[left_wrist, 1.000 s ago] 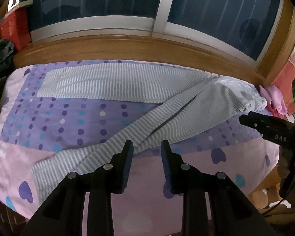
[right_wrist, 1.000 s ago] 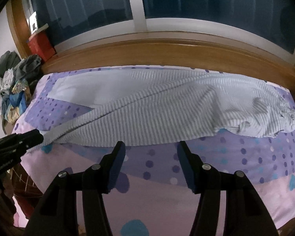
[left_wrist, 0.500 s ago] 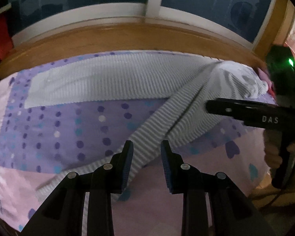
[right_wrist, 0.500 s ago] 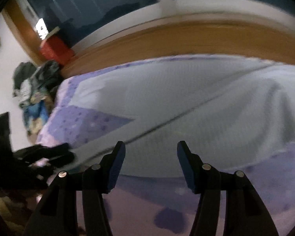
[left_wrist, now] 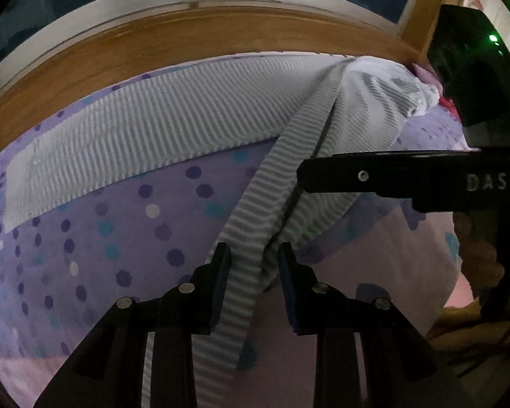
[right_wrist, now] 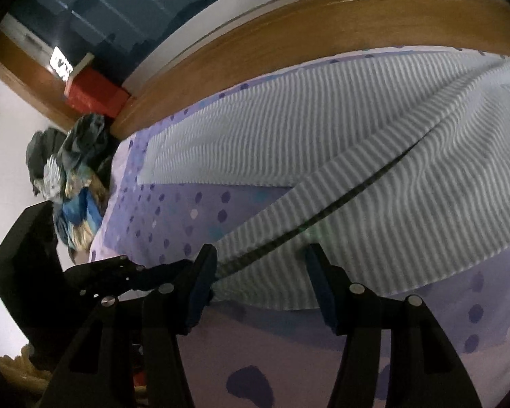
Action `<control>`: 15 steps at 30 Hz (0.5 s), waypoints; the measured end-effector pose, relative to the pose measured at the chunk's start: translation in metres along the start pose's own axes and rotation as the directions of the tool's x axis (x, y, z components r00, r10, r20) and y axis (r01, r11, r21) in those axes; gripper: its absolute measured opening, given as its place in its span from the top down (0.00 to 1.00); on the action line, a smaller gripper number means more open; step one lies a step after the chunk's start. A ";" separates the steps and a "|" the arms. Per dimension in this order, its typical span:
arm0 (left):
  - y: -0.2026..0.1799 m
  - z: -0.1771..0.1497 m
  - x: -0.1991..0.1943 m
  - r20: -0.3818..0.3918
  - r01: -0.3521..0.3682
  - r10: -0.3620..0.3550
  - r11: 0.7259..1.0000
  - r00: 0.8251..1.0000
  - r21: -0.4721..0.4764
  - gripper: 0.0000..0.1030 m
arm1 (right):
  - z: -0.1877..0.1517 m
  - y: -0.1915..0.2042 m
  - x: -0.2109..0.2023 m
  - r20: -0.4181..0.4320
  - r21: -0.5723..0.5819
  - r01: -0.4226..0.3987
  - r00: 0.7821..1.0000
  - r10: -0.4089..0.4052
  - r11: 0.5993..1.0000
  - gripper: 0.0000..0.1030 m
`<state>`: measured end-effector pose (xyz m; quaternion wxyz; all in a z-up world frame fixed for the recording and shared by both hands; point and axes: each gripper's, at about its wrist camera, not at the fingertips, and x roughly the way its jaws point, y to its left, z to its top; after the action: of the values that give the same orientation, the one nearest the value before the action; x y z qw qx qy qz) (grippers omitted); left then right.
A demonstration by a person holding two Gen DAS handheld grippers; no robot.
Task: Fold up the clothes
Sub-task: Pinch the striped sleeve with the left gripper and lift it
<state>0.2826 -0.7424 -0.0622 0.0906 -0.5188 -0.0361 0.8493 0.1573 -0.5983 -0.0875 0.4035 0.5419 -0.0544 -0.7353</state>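
Grey-and-white striped trousers (left_wrist: pixel 173 129) lie spread on the bed, one leg along the far side. The other leg (left_wrist: pixel 272 197) runs diagonally toward me. My left gripper (left_wrist: pixel 253 251) is open just above that near leg, and the striped cloth shows in the gap between its fingers without being pinched. In the right wrist view the trousers (right_wrist: pixel 272 129) fill the middle. My right gripper (right_wrist: pixel 260 251) is open over the near leg's (right_wrist: pixel 391 204) lower edge, holding nothing. Each gripper sees the other: the right gripper (left_wrist: pixel 374 176) from the right, the left gripper (right_wrist: pixel 136 272) at lower left.
The bed sheet (left_wrist: pixel 119 238) is purple with dots, and pink near the front edge. A wooden ledge (left_wrist: pixel 187 37) under a dark window bounds the far side. A pile of clothes (right_wrist: pixel 71 170) and a red box (right_wrist: pixel 95 95) sit beyond the bed's left end.
Both grippers have dropped closer to the trousers and rolled. The left one now sits over the near leg, and the right one has slid left toward it. Their openings look unchanged.
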 end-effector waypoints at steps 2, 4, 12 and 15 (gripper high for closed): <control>0.005 -0.001 0.000 0.000 0.031 -0.031 0.999 1.000 0.012 0.72 | -0.002 0.005 -0.001 0.016 0.008 -0.002 1.000 0.001 1.000 0.46; 0.008 0.000 0.000 0.002 0.053 -0.053 0.998 0.999 0.020 0.72 | -0.004 0.011 0.002 0.014 0.007 0.008 1.000 -0.008 1.000 0.46; 0.020 0.000 -0.003 0.016 0.089 -0.090 0.996 0.996 0.031 0.72 | 0.008 0.006 0.023 -0.023 0.092 0.011 1.000 -0.009 0.996 0.46; 0.024 0.001 -0.004 0.020 0.089 -0.090 0.996 0.996 0.028 0.72 | 0.013 0.001 0.028 -0.021 0.132 0.000 1.000 0.003 0.991 0.47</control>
<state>0.2812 -0.7670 -0.0617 0.1352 -0.5063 -0.0490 0.8503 0.1442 -0.6215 -0.1025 0.3678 0.5751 -0.0990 -0.7240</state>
